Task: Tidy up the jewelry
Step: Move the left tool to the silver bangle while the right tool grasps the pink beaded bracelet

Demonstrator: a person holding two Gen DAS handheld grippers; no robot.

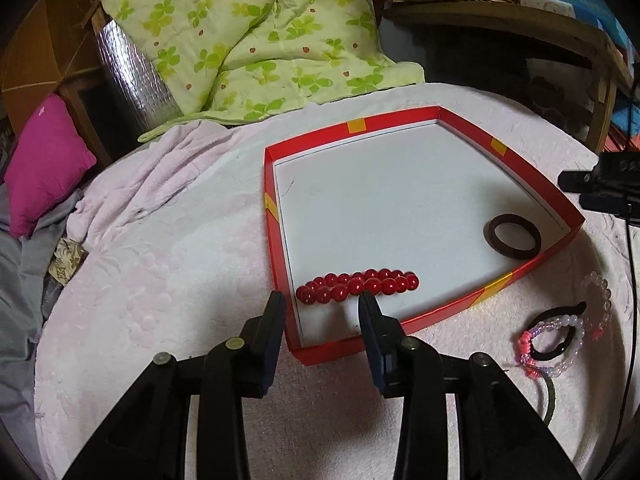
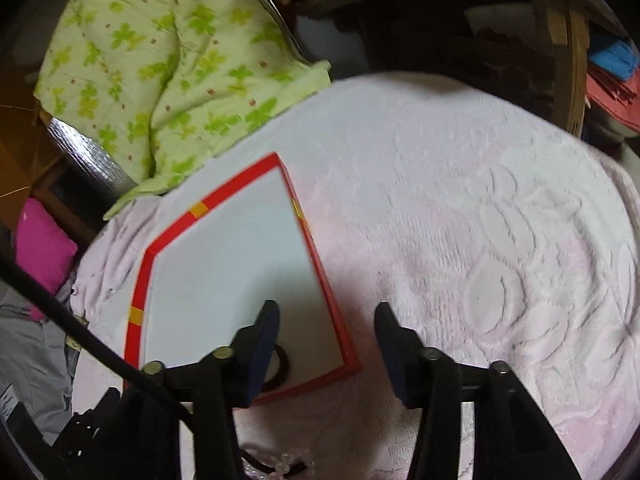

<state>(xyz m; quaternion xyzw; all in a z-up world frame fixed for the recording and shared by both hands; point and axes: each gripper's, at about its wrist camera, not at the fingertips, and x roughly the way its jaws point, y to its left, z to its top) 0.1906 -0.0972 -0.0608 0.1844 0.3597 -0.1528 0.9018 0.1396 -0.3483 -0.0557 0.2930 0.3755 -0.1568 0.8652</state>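
Left gripper [image 1: 322, 300] over red beads [image 1: 357, 286], jaws released; right gripper [image 2: 326, 312] likewise released.

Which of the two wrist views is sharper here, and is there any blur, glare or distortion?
Left wrist view: sharp; red bead bracelet crisp, fisheye bows the red tray walls, glare on the silver foil. Right wrist view: motion-blurred throughout, pink blanket texture smeared, dark corners.

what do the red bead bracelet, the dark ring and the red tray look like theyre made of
Red bead bracelet: glossy round beads with bright highlights, likely glass or polished plastic. Dark ring: matte brown band without shine, possibly wood or fabric-covered; hard to tell. Red tray: thin folded walls with a flat white floor, most likely printed cardboard, a box lid.
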